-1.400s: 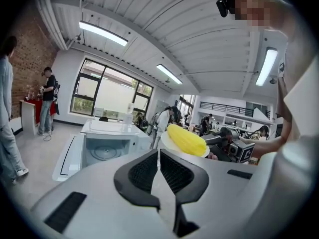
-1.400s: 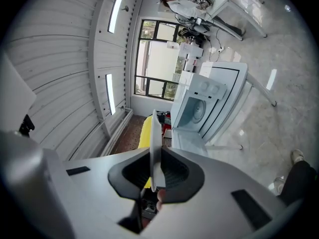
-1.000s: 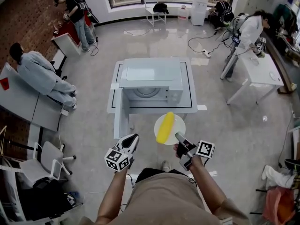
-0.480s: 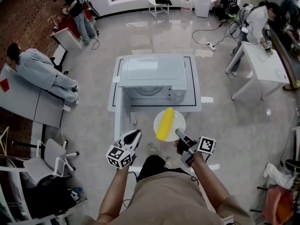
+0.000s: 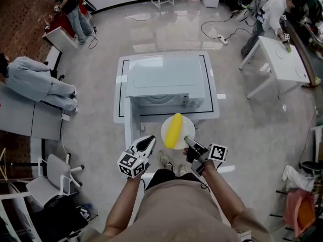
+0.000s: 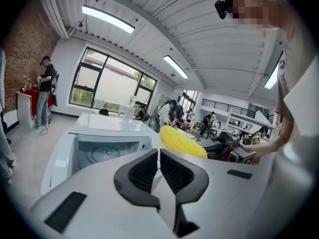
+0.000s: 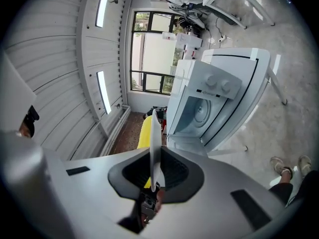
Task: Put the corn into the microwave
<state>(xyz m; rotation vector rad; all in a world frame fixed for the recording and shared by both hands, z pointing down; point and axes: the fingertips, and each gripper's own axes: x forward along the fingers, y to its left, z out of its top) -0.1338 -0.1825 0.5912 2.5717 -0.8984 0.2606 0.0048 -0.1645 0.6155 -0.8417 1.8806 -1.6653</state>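
Observation:
A yellow corn cob (image 5: 174, 129) lies on a white plate (image 5: 185, 125). My right gripper (image 5: 187, 139) is shut on the plate's near rim and holds it level just in front of the white microwave (image 5: 166, 77). The microwave's door (image 5: 132, 129) stands open to the left, and its cavity with the turntable (image 6: 102, 155) shows. In the right gripper view the plate (image 7: 155, 133) runs edge-on between the jaws, with the corn (image 7: 144, 128) beyond. My left gripper (image 5: 149, 140) is shut and empty, left of the plate by the door. The corn (image 6: 182, 140) shows past its jaws.
The microwave sits on a low white table (image 5: 121, 84). A white desk (image 5: 282, 67) stands at the right, and a grey desk (image 5: 22, 115) and a chair (image 5: 50, 178) at the left. Cables (image 5: 222, 32) lie on the floor. People stand and sit around the room's edges.
Both grippers have moved forward toward the microwave, the right one carrying the plate with the corn. The plate now sits close to the open front.

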